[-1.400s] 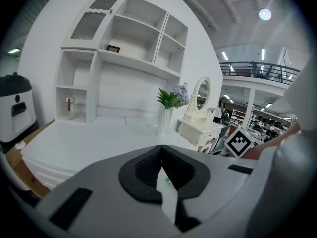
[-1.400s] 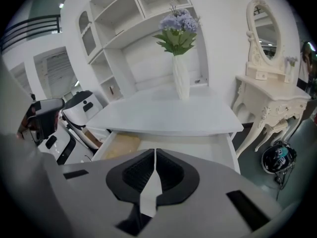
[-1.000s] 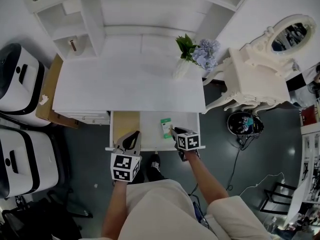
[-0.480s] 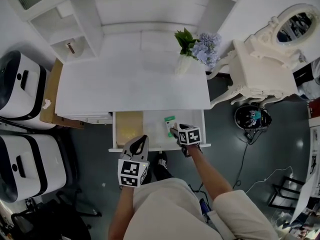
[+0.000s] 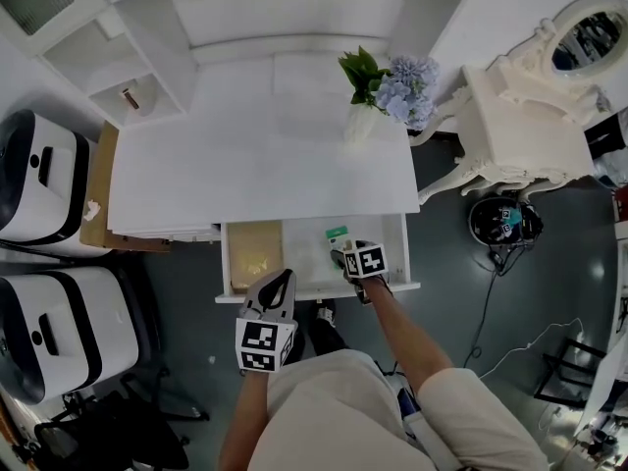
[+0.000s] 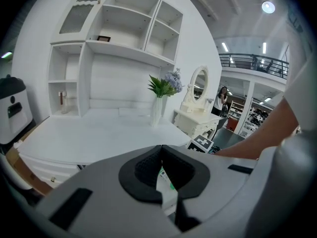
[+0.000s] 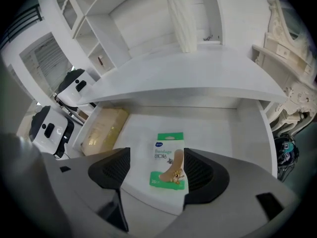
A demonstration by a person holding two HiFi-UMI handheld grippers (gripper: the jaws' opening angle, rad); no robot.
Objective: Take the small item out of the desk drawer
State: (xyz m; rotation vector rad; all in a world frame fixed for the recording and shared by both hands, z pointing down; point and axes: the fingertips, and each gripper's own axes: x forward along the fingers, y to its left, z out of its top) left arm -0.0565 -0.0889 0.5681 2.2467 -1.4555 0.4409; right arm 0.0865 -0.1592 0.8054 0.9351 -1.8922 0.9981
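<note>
The right gripper point(image 7: 154, 168) has its jaws spread wide, and the bandage box point(image 7: 168, 158) lies between them, closer to the right-hand pad. The view does not settle whether either pad touches it. The box is white and green and lies flat on the floor of the open drawer point(image 7: 247, 133), in its right half. In the head view the right gripper point(image 5: 342, 254) reaches in over the drawer's front rim point(image 5: 314, 290), just below the bandage box point(image 5: 336, 234).

A tan packet point(image 7: 101, 130) fills the drawer's left end, well apart from the box.

The left gripper point(image 6: 161, 150) has its jaw tips pressed together on nothing. It hangs just outside the drawer front point(image 5: 279, 281).

Above stand the white desk point(image 5: 255, 165) and a vase of flowers point(image 5: 378, 91).
</note>
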